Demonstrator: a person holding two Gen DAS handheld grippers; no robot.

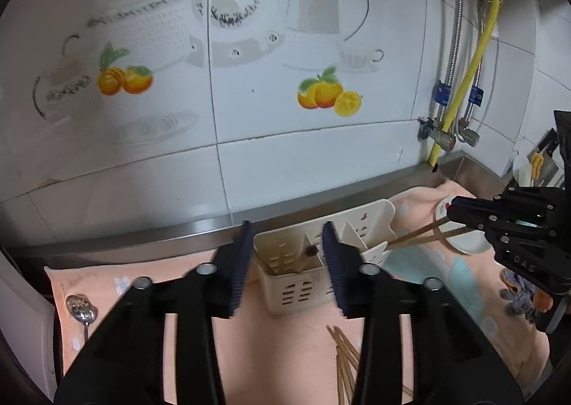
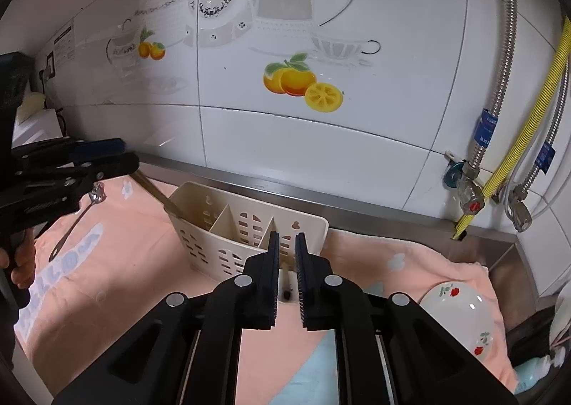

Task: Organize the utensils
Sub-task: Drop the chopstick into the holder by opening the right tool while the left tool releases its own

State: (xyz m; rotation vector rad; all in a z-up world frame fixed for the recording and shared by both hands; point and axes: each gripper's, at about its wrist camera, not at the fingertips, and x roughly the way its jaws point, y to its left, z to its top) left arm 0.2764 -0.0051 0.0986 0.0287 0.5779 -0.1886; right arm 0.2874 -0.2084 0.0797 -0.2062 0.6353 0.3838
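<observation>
Against the tiled wall, seen from the left wrist view, a cream utensil holder (image 1: 314, 262) with three compartments stands on a peach cloth (image 1: 278, 351) spread over the surface. The left gripper (image 1: 287, 255) hangs just in front of it with its jaws wide apart and nothing between them. A metal spoon (image 1: 81, 310) lies on the cloth far to the left, and a bundle of loose chopsticks (image 1: 344, 358) lies on the cloth below the holder. At the right, the right gripper (image 1: 460, 214) is clamped on a pair of chopsticks (image 1: 417, 235) whose tips reach into the holder's right-hand compartment. A white bowl (image 1: 467, 242) sits behind them.

From the right wrist view, the right gripper (image 2: 287, 248) has its jaws nearly together, the brown chopsticks (image 2: 286, 274) showing in the narrow gap above the holder (image 2: 221, 248). The left gripper (image 2: 117, 155) sits at the left edge, above a spoon (image 2: 76, 223). A flowered bowl (image 2: 460, 312) rests at the right.
</observation>
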